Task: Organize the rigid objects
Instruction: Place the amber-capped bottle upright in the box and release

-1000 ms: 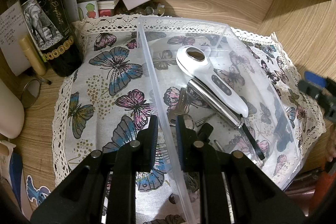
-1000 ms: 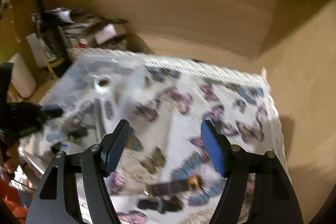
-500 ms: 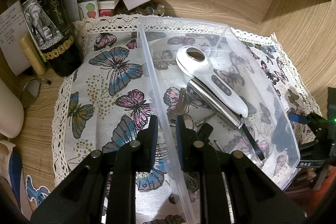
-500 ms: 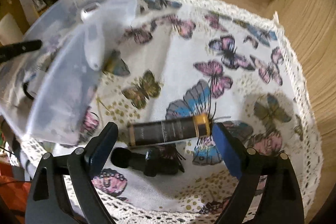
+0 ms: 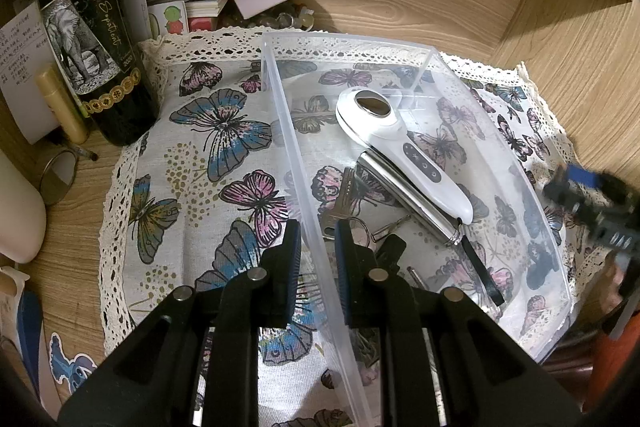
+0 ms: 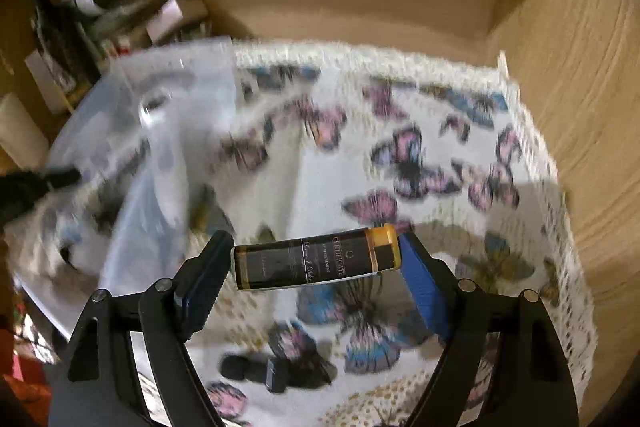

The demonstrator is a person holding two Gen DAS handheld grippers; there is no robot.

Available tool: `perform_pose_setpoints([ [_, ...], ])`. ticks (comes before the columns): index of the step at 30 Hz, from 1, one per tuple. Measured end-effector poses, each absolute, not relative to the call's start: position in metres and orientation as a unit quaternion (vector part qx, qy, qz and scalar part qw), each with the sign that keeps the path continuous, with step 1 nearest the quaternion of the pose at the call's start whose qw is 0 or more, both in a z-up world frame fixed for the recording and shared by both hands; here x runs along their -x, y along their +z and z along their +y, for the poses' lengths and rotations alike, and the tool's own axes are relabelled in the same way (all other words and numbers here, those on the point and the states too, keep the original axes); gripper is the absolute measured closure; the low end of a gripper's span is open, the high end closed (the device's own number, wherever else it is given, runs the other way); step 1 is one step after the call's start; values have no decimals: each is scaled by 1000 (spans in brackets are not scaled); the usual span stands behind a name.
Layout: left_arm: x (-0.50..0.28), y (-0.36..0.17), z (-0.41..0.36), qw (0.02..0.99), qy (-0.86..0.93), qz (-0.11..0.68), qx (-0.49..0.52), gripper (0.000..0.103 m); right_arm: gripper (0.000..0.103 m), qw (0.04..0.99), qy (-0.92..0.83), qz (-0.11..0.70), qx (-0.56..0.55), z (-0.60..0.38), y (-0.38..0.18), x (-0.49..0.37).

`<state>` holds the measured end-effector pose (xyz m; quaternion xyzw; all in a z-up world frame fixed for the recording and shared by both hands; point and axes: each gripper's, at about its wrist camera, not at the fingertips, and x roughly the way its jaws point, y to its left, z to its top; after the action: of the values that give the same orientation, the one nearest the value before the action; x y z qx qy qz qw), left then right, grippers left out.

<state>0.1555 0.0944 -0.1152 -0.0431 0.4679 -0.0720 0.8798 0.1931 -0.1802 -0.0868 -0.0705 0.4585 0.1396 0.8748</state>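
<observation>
Holding a dark tube (image 6: 316, 261) with a gold cap, the right gripper (image 6: 316, 267) has it end to end, long axis straight across the jaws; they are closing, and both pads look to be touching its ends. It hangs above the butterfly cloth (image 6: 420, 115), near that cloth's front edge. Clear bin (image 5: 400, 47) sits to the left of the tube, so the carry likely goes that way. Left gripper (image 5: 316, 263) is pressed together on the bin's near left wall, steadying it. White handheld device (image 5: 400, 147), keys (image 5: 344, 203) already lie inside.
</observation>
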Motion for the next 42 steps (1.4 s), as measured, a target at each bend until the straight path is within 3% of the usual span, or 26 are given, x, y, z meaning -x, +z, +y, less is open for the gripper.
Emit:
perform_pose_setpoints([
  [10,-154,-115,95,880,-72,468,43,88,22,893,218,388,76,-122,-40,-200],
  [23,-155,-114,96,880,-73,468,44,88,21,837,298,426,168,-42,-79,-192],
  [29,-155,-114,96,879,-73,468,44,88,21,831,286,435,198,-37,-90,-191],
  [42,-156,-114,95,879,-73,469,42,88,19,869,246,399,157,-82,-52,-177],
])
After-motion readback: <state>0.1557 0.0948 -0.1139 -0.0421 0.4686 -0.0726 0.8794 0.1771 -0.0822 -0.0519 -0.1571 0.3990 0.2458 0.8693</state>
